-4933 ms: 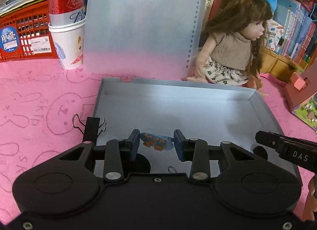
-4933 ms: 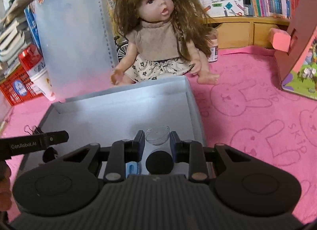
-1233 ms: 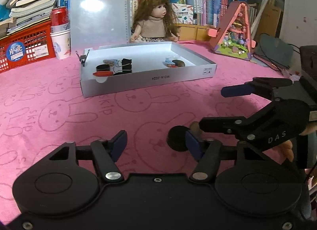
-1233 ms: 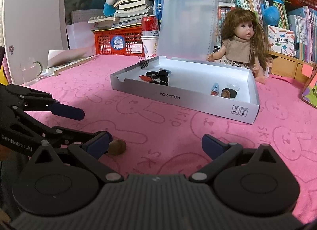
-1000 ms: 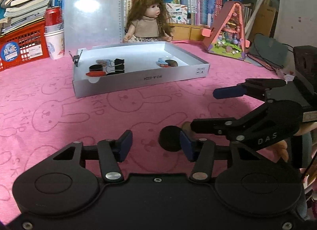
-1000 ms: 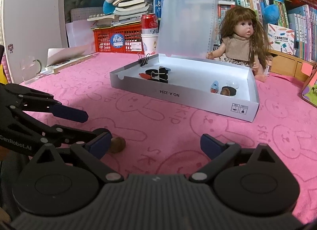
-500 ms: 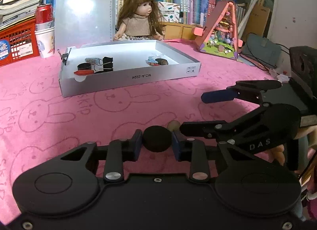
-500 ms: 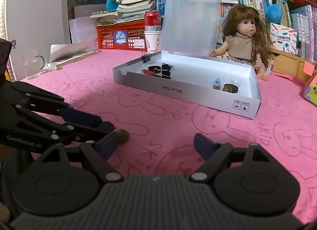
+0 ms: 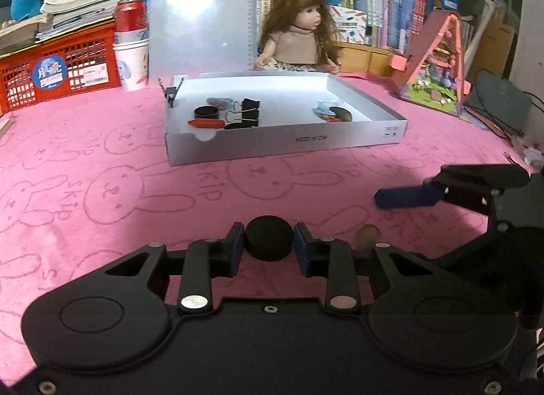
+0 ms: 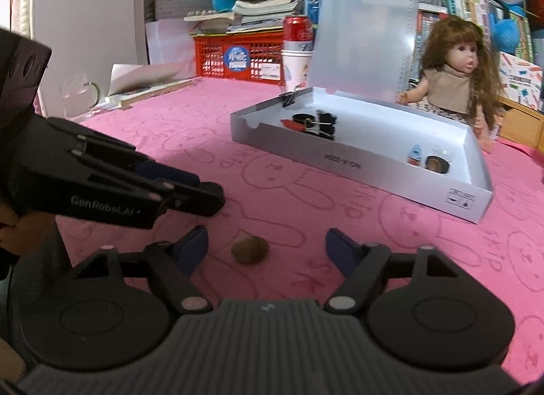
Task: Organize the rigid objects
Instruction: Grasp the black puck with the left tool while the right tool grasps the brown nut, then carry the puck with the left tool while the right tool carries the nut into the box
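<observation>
Above the cloth [image 9: 136,198], left gripper [image 9: 269,242] tilted downward.

Black puck [image 9: 269,242]; pink cloth [image 9: 102,164] — bunny-outline print.

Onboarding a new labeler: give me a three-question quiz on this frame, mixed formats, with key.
1. True or false: the left tool is shut on the black puck.
2. The small brown nut lies: A) in the white tray; B) on the pink cloth between the right tool's fingers; C) in the red crate.
3. Fill in: the binder clips lie inside the ____.

Key: 1 true. 2 B; the jaws are closing, pads not yet touching. 3 white tray.
</observation>
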Action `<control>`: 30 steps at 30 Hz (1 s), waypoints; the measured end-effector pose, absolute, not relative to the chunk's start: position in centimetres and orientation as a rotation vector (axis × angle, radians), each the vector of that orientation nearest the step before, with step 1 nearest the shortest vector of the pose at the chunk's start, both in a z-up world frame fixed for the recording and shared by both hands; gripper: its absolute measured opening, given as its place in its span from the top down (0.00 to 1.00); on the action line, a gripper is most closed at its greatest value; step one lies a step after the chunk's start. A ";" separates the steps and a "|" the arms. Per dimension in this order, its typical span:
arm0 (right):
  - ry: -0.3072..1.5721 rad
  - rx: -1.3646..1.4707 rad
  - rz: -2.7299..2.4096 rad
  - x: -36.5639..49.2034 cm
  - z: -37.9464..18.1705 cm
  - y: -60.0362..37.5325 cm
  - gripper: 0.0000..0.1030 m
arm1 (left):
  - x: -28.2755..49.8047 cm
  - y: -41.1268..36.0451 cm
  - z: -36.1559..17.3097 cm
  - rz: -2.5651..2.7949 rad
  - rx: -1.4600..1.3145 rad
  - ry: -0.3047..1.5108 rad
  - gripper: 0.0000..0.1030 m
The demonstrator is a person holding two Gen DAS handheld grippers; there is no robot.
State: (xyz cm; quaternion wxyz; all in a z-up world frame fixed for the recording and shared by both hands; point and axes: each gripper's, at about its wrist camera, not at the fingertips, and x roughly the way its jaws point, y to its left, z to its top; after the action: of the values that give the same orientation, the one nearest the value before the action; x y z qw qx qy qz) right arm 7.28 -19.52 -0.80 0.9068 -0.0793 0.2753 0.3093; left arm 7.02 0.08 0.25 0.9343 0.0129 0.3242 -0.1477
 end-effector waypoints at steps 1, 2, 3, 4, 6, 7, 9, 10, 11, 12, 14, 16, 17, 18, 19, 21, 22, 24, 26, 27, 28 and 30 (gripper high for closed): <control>0.563 -0.173 0.639 7.2 -0.8 -19.2 0.30 | 7.0 0.1 0.2 -0.295 0.030 0.661 0.71; 0.560 -0.181 0.641 7.1 -0.8 -19.0 0.36 | 7.1 0.1 0.2 -0.290 0.031 0.660 0.71; 0.558 -0.185 0.646 7.0 -0.8 -18.9 0.41 | 7.2 0.1 0.2 -0.286 0.029 0.662 0.71; 0.557 -0.183 0.651 6.9 -0.7 -18.8 0.44 | 7.2 0.1 0.2 -0.283 0.027 0.664 0.71; 0.552 -0.188 0.652 6.7 -0.7 -18.7 0.59 | 7.4 0.1 0.2 -0.275 0.024 0.666 0.71; 0.549 -0.191 0.652 6.6 -0.6 -18.7 0.63 | 7.4 0.0 0.3 -0.273 0.024 0.665 0.71; 0.549 -0.190 0.640 6.6 -0.6 -18.7 0.73 | 7.5 0.0 0.3 -0.266 0.023 0.665 0.71; 0.550 -0.187 0.639 6.6 -0.6 -18.7 0.73 | 7.5 0.0 0.3 -0.261 0.024 0.666 0.71; 0.549 -0.183 0.637 6.7 -0.5 -18.7 0.73 | 7.6 0.0 0.4 -0.255 0.023 0.668 0.71; 0.548 -0.180 0.631 6.7 -0.5 -18.7 0.73 | 7.7 0.0 0.4 -0.248 0.022 0.669 0.71; 0.544 -0.180 0.617 6.8 -0.5 -18.6 0.73 | 7.9 -0.1 0.4 -0.236 0.018 0.674 0.71; 0.538 -0.174 0.605 7.0 -0.4 -18.7 0.73 | 8.1 -0.1 0.5 -0.229 0.014 0.679 0.71; 0.537 -0.169 0.600 7.1 -0.3 -18.8 0.73 | 8.2 -0.2 0.6 -0.226 0.012 0.680 0.71; 0.534 -0.165 0.594 7.2 -0.2 -18.9 0.73 | 8.3 -0.2 0.6 -0.225 0.010 0.681 0.71; 0.529 -0.165 0.584 7.3 0.0 -18.9 0.73 | 8.4 -0.2 0.7 -0.225 0.008 0.682 0.71; 0.523 -0.163 0.571 7.4 0.1 -19.0 0.73 | 8.5 -0.3 0.8 -0.225 0.006 0.680 0.71; 0.521 -0.159 0.564 7.5 0.2 -19.0 0.73 | 8.6 -0.4 0.9 -0.224 0.006 0.679 0.71; 0.520 -0.155 0.550 7.7 0.3 -19.1 0.73 | 8.8 -0.5 1.0 -0.226 0.001 0.682 0.71; 0.521 -0.152 0.536 8.0 0.4 -19.1 0.73 | 9.0 -0.6 1.1 -0.231 -0.010 0.692 0.71; 0.522 -0.150 0.528 8.1 0.4 -19.2 0.73 | 9.2 -0.6 1.1 -0.233 -0.016 0.697 0.71; 0.521 -0.149 0.518 8.3 0.4 -19.2 0.73 | 9.4 -0.6 1.1 -0.236 -0.021 0.701 0.71; 0.522 -0.142 0.504 8.5 0.5 -19.3 0.73 | 9.9 -0.7 1.3 -0.241 -0.034 0.712 0.71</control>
State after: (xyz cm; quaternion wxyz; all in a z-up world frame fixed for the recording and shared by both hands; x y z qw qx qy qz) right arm 8.52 -19.30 0.54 0.9323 -0.0696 0.2553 0.2465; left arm 9.88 -0.67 1.28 0.9301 -0.0168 0.3477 -0.1175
